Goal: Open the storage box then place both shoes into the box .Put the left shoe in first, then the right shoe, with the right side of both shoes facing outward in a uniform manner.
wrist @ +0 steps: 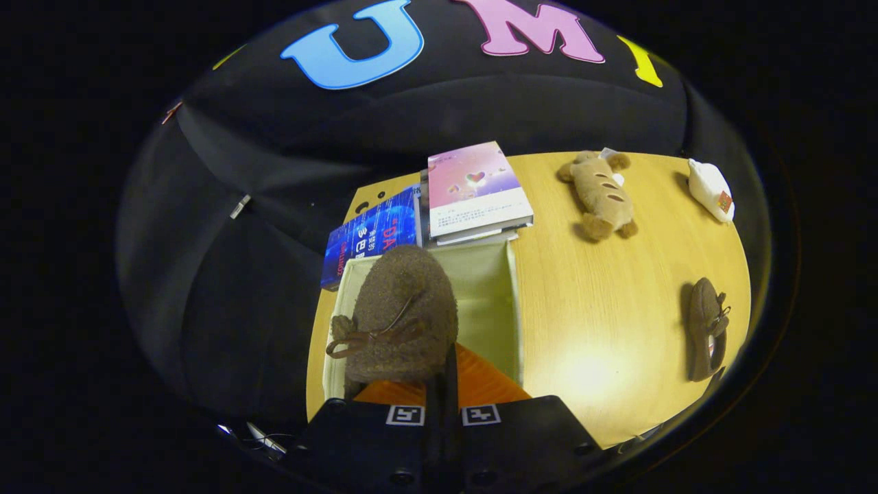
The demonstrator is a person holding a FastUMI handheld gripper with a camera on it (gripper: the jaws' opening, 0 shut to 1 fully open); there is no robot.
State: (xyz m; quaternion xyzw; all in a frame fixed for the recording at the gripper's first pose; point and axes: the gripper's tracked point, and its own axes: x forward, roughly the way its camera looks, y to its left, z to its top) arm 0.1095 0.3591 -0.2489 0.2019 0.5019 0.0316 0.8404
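My gripper (444, 384) is shut on a brown fuzzy shoe (401, 312) with a bow lace, held by its heel edge between the orange fingers (487, 381). The shoe hangs toe forward over the open cream storage box (494, 295), whose inside shows beside and beyond it. The second brown shoe (706, 328) lies on its side on the wooden table (590, 302), far to the right of the fingers.
Two books lie just beyond the box: a blue one (370, 237) and a pink one (473, 189) on a small stack. A bread-shaped plush toy (602, 193) and a white plush (710, 189) lie at the far right of the table.
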